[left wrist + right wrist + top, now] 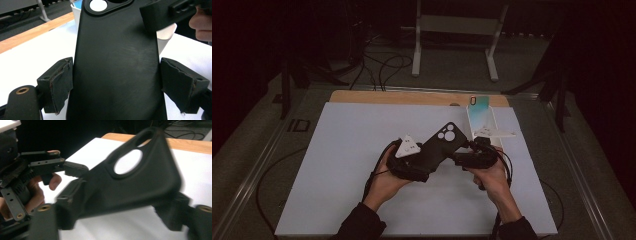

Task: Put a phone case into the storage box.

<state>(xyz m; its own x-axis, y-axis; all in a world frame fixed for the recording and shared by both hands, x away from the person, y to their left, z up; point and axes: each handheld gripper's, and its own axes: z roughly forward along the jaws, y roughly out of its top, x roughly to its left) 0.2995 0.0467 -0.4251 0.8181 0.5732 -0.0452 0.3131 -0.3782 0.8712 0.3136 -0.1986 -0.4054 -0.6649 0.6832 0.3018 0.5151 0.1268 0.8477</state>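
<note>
Gripping the black phone case across its width, the left gripper has it lifted over the white mat, right gripper clamping its far end (blurred); the phone waits in its stand, fitting not yet done

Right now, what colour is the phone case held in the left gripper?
Matte black phone case, clearest in the left gripper view.

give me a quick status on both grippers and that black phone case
Left gripper fingers clamp the matte black phone case by its sides. Right gripper fingers grip its camera end. Case held off the white mat; nothing blocking.
</note>
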